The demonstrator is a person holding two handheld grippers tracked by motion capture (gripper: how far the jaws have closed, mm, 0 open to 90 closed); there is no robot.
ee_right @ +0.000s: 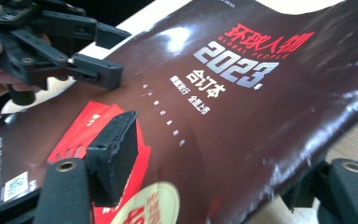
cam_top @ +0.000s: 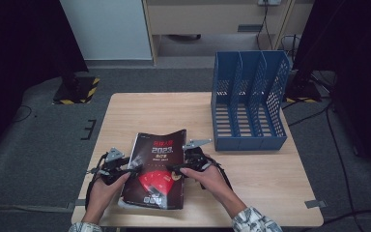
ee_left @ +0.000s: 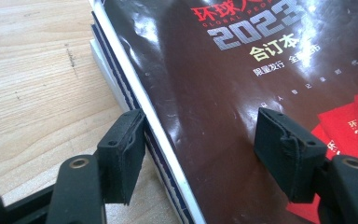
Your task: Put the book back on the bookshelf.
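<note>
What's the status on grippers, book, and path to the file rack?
Left gripper open, straddling book's left edge. Right gripper open across its right edge. Book flat on table. Blue file rack beyond, nothing between.

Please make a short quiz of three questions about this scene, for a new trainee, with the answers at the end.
1. True or false: the blue file rack on the table already holds a magazine.
2. Which edge of the dark magazine do the left tongs straddle? A) its spine edge B) its top edge C) none, they are far from it
3. Fill in: the large silver number printed on the cover is ____.

Key:
1. False. Its compartments look empty.
2. A. One jaw stands outside the spine, the other over the cover. The right tongs straddle the opposite edge.
3. 2023
</note>
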